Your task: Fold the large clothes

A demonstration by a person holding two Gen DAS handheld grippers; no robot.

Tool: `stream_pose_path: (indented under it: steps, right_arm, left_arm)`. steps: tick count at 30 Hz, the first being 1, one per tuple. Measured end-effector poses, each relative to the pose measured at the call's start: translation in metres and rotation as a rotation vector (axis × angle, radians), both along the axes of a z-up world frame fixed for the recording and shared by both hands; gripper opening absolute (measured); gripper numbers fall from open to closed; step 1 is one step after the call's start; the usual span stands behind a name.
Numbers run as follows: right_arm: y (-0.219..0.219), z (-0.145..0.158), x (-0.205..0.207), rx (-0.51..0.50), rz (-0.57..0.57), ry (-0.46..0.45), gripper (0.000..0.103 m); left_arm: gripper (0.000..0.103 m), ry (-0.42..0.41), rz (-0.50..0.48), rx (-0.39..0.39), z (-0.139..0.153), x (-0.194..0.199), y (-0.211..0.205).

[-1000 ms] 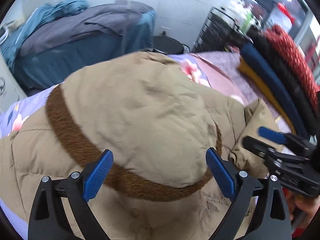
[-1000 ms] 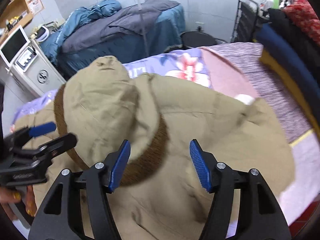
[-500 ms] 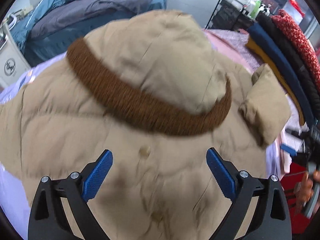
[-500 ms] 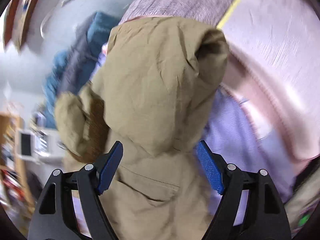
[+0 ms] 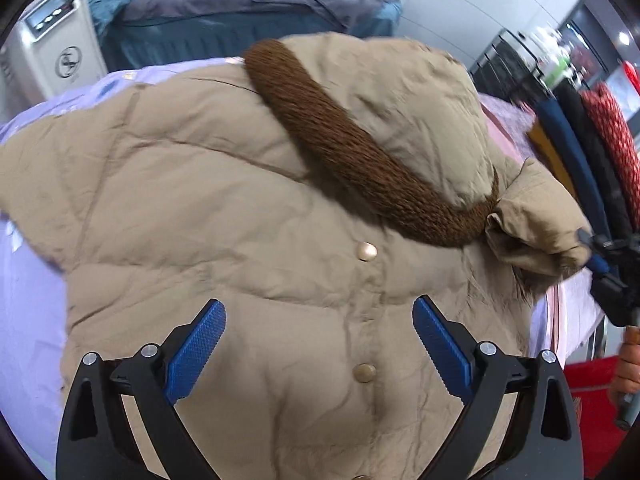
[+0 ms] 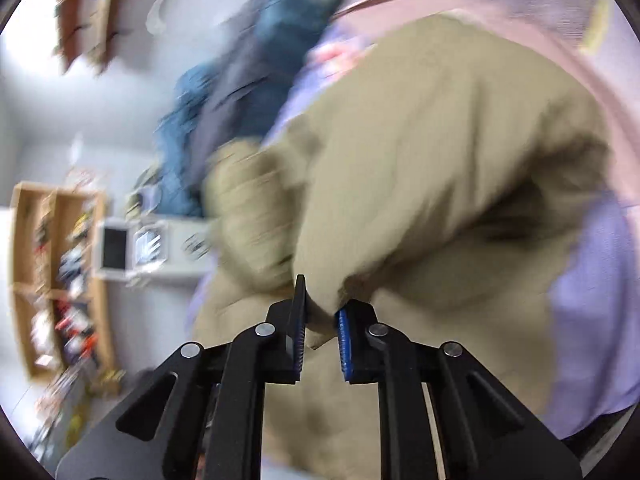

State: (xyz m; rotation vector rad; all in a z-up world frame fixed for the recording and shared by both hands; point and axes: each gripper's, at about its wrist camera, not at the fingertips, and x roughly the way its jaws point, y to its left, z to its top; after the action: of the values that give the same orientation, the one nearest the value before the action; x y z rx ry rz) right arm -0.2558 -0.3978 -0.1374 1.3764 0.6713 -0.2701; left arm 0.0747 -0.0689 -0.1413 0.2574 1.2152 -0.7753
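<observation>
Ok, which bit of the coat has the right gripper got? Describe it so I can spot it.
On the lilac bedsheet lies a tan padded coat with a brown-trimmed hood. The right gripper is closing on the sleeve end beside the trim's right tip: the lone bunched, open-ended tube.

The right wrist view is smeared by motion: the wooden shelves beside the tan jacket hold things too blurred to tell. A fold of the jacket hides the pads of the closing right hand-held gripper. In the left wrist view, the jacket's hem is cut off by the lower edge, and the person's hand by the right edge.
</observation>
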Motion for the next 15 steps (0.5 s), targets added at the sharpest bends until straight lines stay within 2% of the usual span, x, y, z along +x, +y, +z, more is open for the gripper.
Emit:
stream_pose_path:
  steps: [3,6,10,15]
  right_arm:
    - [0.029,0.016,0.043,0.110,0.106,-0.149,0.014]
    - [0.063,0.013,0.082,0.186,0.198,-0.198,0.014]
    - [0.095,0.002,0.106,0.207,0.289,-0.161,0.014]
    - [0.090,-0.018,0.081,0.141,0.311,-0.028,0.014]
  left_arm:
    - [0.093,-0.029,0.050,-0.011,0.011,0.010,0.018]
    - [0.093,-0.022,0.097,-0.021,0.014,0.023,0.032]
    - [0.093,-0.006,0.122,-0.045,0.014,0.045,0.038]
    - [0.093,0.154,0.114,-0.189,0.008,0.091,0.009]
